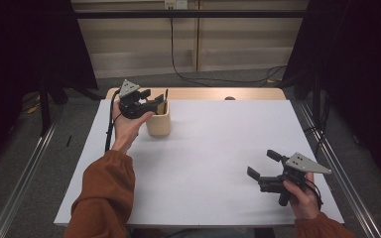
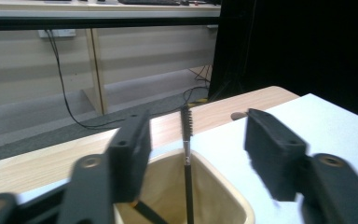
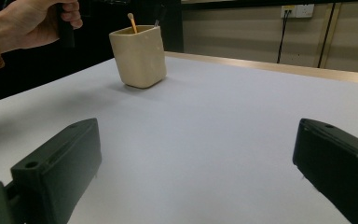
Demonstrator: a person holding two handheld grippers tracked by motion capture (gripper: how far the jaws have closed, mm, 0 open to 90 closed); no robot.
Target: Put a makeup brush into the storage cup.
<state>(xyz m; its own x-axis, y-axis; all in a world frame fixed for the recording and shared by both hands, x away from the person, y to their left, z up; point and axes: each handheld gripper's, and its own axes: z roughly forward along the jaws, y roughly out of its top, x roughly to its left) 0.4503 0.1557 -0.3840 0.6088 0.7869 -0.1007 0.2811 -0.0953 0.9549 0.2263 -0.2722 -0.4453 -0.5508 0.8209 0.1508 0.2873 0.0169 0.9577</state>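
holding your left gripper (image 1: 155, 100) over the far left part of the white table (image 1: 208, 158), you are keeping its jaws apart above the mouth of a cream cup (image 1: 158, 123). in the left gripper view the two black jaws are standing well apart on either side of a thin black brush (image 2: 187, 154) that is rising upright out of the cup (image 2: 223, 196), its bristled tip showing above the rim. the jaws are flanking the brush without touching it, so that gripper is holding nothing. a second dark stick is lying slanted low inside the cup, too dim to identify.

you are resting your right hand (image 1: 300, 196) near the table's near right corner, with the right gripper (image 1: 264, 166) pointing across the bare white surface toward the cup. in the right gripper view its jaws are spread wide, with only the white tabletop showing between them, and they are gripping nothing. farther off in that view the cup (image 3: 140, 56) is standing upright on the table, with a pale-tipped stick (image 3: 132, 21) and the dark brush poking out of it, and your left hand (image 3: 32, 23) is hovering just beside it. the cup and the right gripper are well apart.
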